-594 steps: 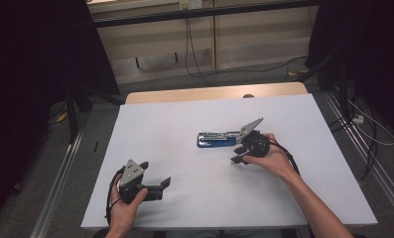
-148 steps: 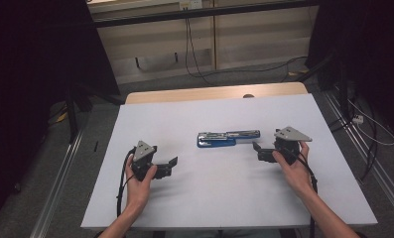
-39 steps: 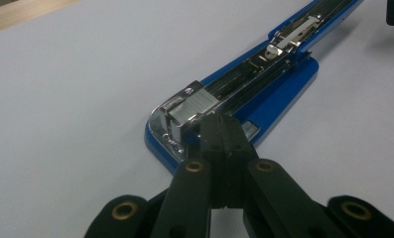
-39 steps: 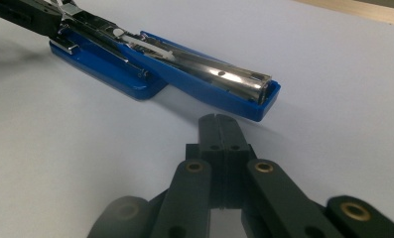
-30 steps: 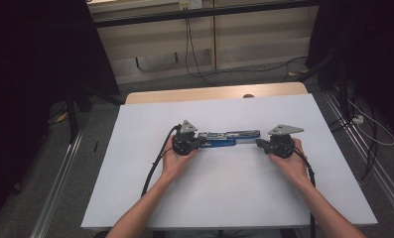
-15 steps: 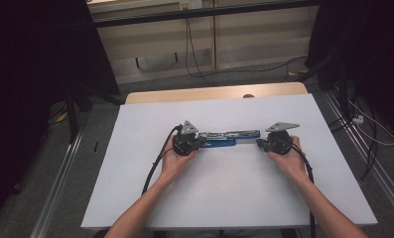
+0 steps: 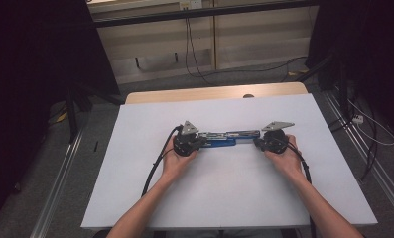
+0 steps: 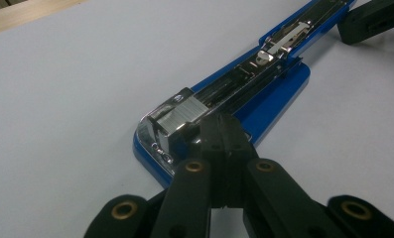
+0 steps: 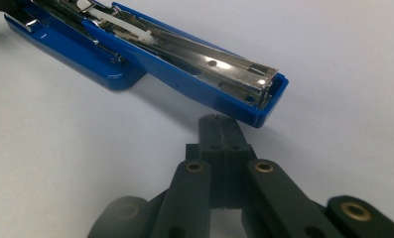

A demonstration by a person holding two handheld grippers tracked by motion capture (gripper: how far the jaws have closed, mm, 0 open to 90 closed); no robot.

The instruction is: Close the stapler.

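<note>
A blue stapler (image 7: pixel 224 140), swung fully open so its base and magazine arm lie in one line, rests flat near the middle of the white table (image 7: pixel 224 198). All positions below are taken from the stapler.

Left gripper (image 7: pixel 197 142): at the stapler's left end. In the left gripper view its jaws are pressed together with nothing between them, tips (image 8: pixel 223 133) touching or nearly touching the base just beside the block of staples (image 8: pixel 180 115) at the head of the steel magazine.

Right gripper (image 7: pixel 259 142): at the stapler's opposite, right end. In the right gripper view its jaws are likewise pressed together and empty, tips (image 9: pixel 219 130) just short of the blue end of the stapler (image 9: pixel 174 69); a thin gap of table shows between them.

Each gripper sits in a hand, left hand (image 7: pixel 177 159) and right hand (image 7: pixel 284 154), on the near side of the stapler. A black cable (image 7: pixel 155 166) trails from the left gripper toward the table's near edge.
</note>
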